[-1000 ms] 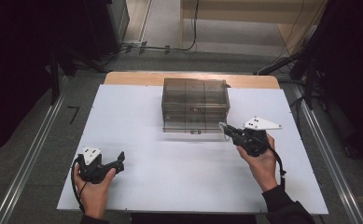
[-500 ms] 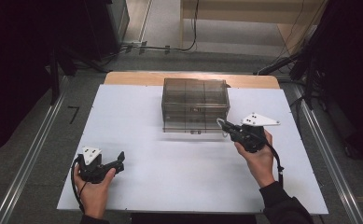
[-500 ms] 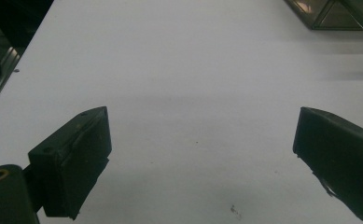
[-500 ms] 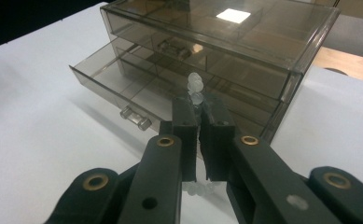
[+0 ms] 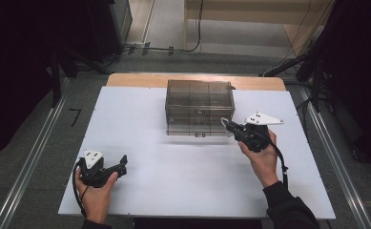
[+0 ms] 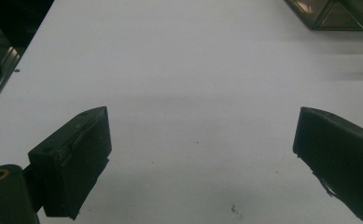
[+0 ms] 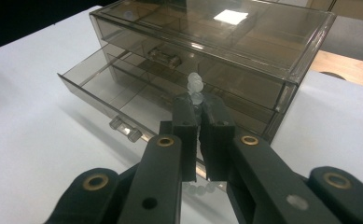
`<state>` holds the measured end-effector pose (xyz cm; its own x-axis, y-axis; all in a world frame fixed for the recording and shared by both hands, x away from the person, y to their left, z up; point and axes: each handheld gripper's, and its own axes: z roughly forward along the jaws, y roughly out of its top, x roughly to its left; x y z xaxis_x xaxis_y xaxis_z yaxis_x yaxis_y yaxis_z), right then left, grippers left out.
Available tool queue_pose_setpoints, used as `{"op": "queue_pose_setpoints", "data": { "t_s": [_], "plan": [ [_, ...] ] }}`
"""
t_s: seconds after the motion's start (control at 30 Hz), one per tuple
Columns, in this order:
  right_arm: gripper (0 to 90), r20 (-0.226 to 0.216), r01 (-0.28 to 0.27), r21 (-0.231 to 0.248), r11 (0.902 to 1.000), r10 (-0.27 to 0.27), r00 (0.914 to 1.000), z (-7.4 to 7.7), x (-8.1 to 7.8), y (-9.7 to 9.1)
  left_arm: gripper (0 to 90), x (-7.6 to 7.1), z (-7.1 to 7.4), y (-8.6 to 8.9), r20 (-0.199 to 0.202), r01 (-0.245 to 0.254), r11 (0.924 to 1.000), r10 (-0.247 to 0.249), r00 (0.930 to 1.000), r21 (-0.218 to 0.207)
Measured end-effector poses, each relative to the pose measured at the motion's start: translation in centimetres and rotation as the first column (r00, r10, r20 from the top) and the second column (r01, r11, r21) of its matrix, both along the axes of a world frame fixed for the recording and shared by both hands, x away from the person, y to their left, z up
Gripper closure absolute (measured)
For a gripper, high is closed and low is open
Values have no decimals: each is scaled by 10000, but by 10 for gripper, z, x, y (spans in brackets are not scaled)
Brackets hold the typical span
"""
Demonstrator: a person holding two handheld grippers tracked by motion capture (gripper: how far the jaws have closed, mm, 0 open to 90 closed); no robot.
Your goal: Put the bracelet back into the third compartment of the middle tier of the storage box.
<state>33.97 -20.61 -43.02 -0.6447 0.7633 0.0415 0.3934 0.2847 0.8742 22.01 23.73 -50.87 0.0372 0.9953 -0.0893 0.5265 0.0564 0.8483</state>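
The right gripper (image 7: 197, 100), jaws clamping a string of pale beads (image 7: 194, 86), is nearing the open bottom drawer (image 7: 118, 100); dropping remains. The left gripper (image 6: 202, 154) is idling, jaws open.

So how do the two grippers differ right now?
The left gripper has its jaws wide apart with nothing between them; the right gripper is shut on a string of pale beads. The left rests low over bare white table; the right points at the smoky drawer box, over its open lower drawer. Both are hand-held with black jaws.
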Motion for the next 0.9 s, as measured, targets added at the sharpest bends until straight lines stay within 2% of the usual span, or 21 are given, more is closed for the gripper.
{"op": "queue_pose_setpoints", "data": {
  "t_s": [0.6, 0.9],
  "plan": [
    [830, -252, 357, 119, 9993, -354, 9991, -8, 22, 6, 43, 1, 0, 1, -4, 32, 10000, -32, 10000, -61],
    [830, -308, 516, -104, 9986, -519, 9982, -9, 34, 13, 43, 1, 0, 2, -8, 10, 10000, -11, 10000, -59]
  ]
}}
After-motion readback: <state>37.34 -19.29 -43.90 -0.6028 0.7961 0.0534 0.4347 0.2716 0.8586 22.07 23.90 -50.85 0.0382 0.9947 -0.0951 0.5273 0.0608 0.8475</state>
